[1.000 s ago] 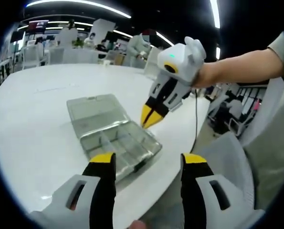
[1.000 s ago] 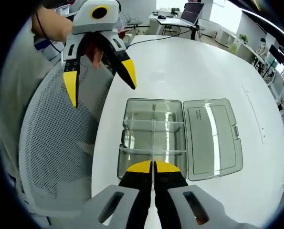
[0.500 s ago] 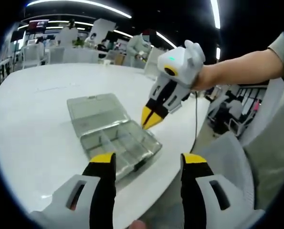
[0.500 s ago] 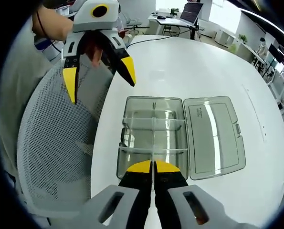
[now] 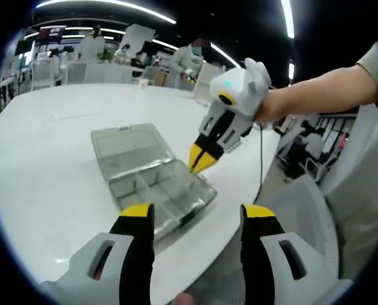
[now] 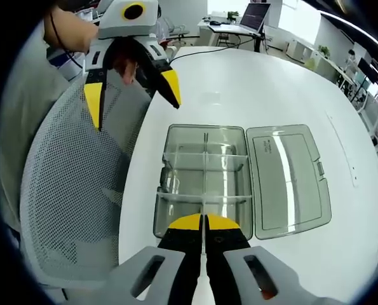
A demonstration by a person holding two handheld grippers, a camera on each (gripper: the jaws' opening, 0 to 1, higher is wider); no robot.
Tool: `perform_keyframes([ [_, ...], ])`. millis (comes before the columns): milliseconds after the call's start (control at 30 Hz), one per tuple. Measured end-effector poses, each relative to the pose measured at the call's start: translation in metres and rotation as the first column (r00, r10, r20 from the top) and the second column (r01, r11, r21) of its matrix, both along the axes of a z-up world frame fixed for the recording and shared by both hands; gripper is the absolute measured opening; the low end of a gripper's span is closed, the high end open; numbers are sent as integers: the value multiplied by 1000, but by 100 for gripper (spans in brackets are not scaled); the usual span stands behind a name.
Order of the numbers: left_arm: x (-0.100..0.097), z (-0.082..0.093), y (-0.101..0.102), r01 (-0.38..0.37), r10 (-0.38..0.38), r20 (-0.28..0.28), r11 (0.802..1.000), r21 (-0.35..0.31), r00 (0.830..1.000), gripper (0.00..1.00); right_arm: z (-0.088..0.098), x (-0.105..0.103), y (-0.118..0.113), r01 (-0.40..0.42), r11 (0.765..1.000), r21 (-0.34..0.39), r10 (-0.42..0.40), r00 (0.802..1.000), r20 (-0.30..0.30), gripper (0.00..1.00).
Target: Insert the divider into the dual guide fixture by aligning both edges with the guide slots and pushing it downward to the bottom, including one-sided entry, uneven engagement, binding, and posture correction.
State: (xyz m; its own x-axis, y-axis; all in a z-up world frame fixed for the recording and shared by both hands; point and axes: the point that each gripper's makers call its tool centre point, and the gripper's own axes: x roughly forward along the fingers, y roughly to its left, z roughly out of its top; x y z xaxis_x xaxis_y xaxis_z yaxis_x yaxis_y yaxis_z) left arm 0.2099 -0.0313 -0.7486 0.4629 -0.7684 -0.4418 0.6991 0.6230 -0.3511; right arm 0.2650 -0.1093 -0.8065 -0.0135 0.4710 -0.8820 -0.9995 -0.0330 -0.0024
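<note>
Right gripper view: right tongs [image 6: 203, 223] at bottom centre, closed on a thin clear divider [image 6: 203, 202], seen edge-on as a pale line rising from the yellow tips toward the clear compartment box [image 6: 204, 181] in mid-frame. Lid [image 6: 289, 178] folded open to the right of the box, flat on the white table [image 6: 265, 82]. Left tongs [image 6: 133, 94] in upper left, spread wide, empty, over the mesh chair [image 6: 68, 203].

Left gripper view: left tongs [image 5: 198, 219] wide at bottom; right tongs [image 5: 199, 159] just above the box's near right rim.

Handling, judged: divider light, thin, stiff but springy, smooth and likely slippery; prone to cocking and binding if pushed off-centre. Best pinched at mid top edge, kept square to the slots. Cannot tell whether either edge has entered a slot.
</note>
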Motion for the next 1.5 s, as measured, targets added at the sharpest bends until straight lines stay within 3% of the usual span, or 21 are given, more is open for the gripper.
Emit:
perform_keyframes([
  [1500, 5, -3, 2, 2, -2, -7, 1000, 4, 1000, 53, -20, -1, 1, 2, 1000, -2, -2, 999, -36, 0],
])
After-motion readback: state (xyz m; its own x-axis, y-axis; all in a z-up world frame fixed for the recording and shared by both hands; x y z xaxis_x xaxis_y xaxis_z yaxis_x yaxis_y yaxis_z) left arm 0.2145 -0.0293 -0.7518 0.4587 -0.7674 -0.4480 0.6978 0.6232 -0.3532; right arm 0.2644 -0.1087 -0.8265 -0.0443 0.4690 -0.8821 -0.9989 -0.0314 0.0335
